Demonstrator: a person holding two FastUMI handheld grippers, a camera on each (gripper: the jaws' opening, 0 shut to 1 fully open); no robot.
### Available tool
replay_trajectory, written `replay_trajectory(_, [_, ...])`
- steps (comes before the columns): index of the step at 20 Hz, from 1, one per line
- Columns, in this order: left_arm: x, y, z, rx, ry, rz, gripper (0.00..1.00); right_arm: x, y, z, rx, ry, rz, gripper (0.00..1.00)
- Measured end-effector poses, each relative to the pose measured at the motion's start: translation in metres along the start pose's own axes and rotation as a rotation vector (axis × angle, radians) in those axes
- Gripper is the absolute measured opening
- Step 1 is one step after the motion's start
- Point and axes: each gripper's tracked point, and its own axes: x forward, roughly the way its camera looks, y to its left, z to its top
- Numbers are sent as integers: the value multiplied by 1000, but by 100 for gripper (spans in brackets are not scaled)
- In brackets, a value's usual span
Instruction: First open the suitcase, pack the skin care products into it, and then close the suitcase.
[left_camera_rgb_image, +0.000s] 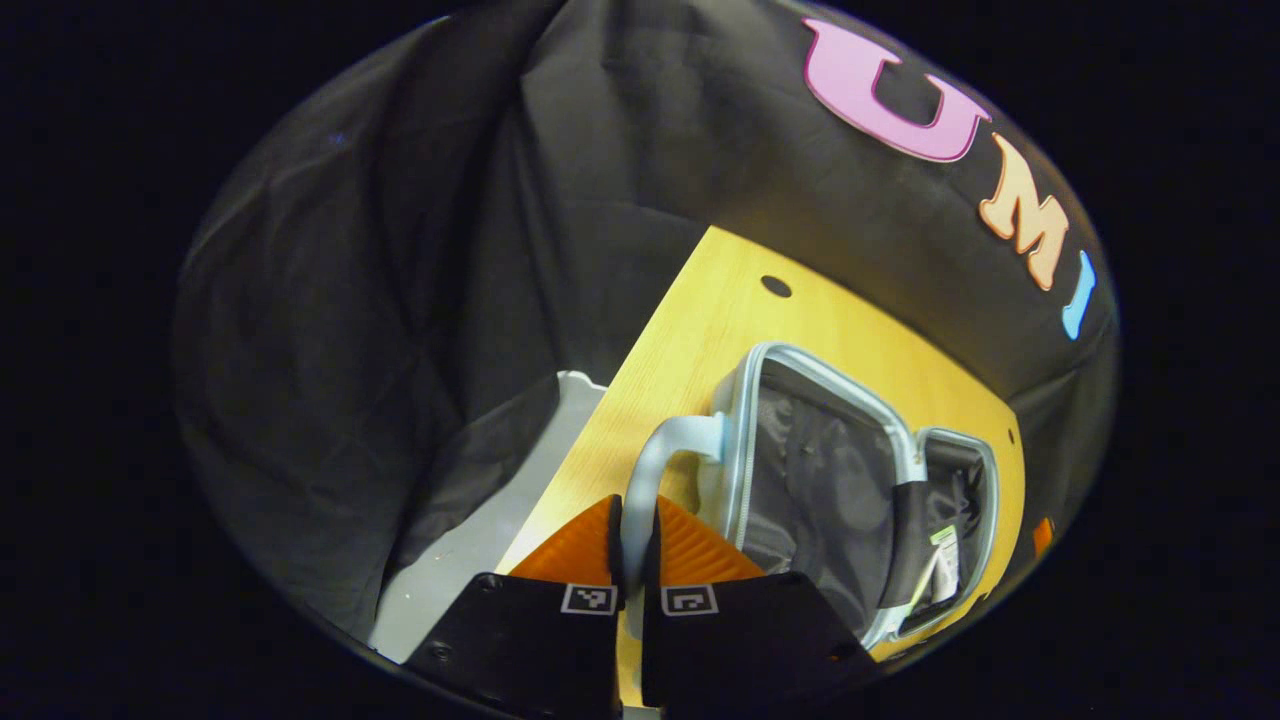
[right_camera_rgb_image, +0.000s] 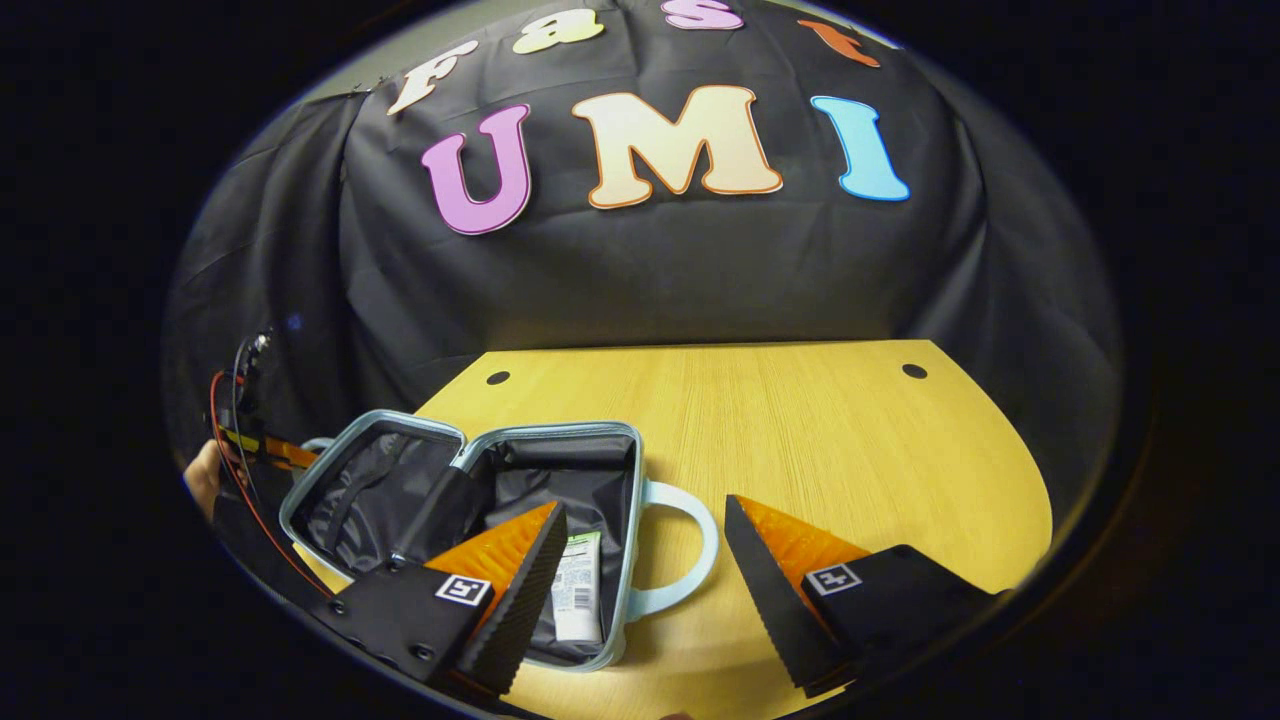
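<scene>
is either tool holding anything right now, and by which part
The left tool is shut on the pale blue hard-shell suitcase, pinching its curved carry handle. The right tool is open and holds nothing.

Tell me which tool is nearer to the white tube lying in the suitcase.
Right. The right tool hangs open just above the white tube, one finger beside it. The left tool is shut on the handle of the suitcase's other half.

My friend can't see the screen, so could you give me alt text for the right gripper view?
A small light-blue suitcase lies open on a wooden table, with a white skin care tube in its dark lining. The right gripper hovers above it, its orange-and-black fingers spread wide on either side of the suitcase's handle.
</scene>
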Motion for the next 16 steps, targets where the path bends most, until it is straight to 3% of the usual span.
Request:
replay_trajectory(10, [-81, -93, 51, 97, -198, -149, 1, -19, -8, 2, -54, -32, 37, 98])
replay_trajectory(16, [-113, -140, 55, 156, -257, -122, 1, -25, -20, 11, -88, -69, 113, 98])
